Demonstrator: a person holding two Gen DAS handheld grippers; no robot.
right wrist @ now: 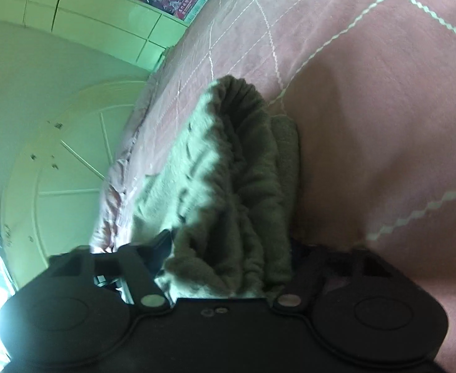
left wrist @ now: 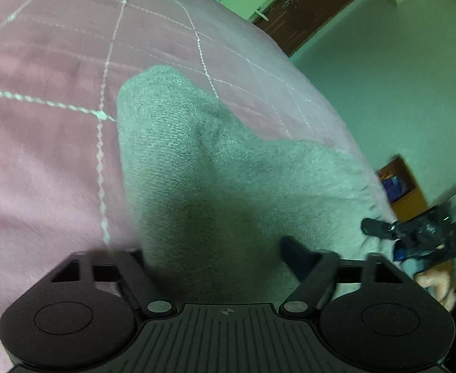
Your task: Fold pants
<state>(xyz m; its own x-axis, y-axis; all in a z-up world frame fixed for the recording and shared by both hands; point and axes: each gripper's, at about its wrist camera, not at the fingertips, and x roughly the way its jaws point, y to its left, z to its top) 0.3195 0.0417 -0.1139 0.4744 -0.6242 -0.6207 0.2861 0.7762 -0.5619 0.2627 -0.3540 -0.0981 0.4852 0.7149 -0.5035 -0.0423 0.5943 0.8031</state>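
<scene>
Right wrist: pants (right wrist: 228, 192) (bunched) gripped.

One pair of pants (left wrist: 197, 161), one pink bedspread (left wrist: 41, 155), two hand-held grippers (left wrist: 215, 248) (right wrist: 228, 248).

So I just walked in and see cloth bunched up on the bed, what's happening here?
A person with a gripper in each hand is folding grey-green fleece pants on a pink quilted bedspread. The left gripper and the right gripper each have fabric bunched between their fingers, partly lifted. The fold isn't finished.
</scene>
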